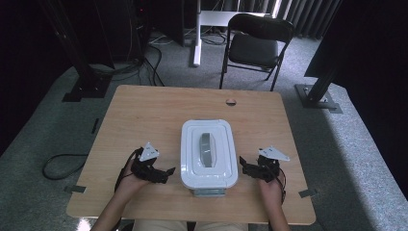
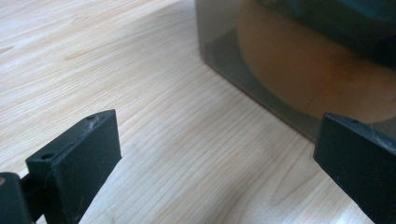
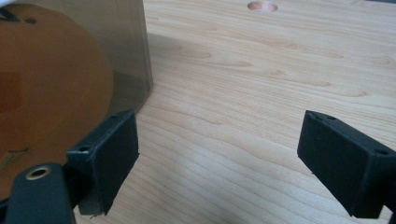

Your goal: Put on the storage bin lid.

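Seen from above, a wooden table (image 1: 144, 115) fills the middle of the frame. At lower left, the left gripper (image 1: 169, 171) rests with jaws spread, holding nothing. At lower centre sits a white lidded container (image 1: 209, 153) — grey handle on top. Just right of it, the right gripper (image 1: 242, 163) — jaws also apart, empty.

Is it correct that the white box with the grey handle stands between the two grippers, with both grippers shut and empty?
Not quite. The white box does stand between the left gripper and right gripper, and both are empty, but they are open, not shut. Each gripper view shows its jaws wide apart over bare table.
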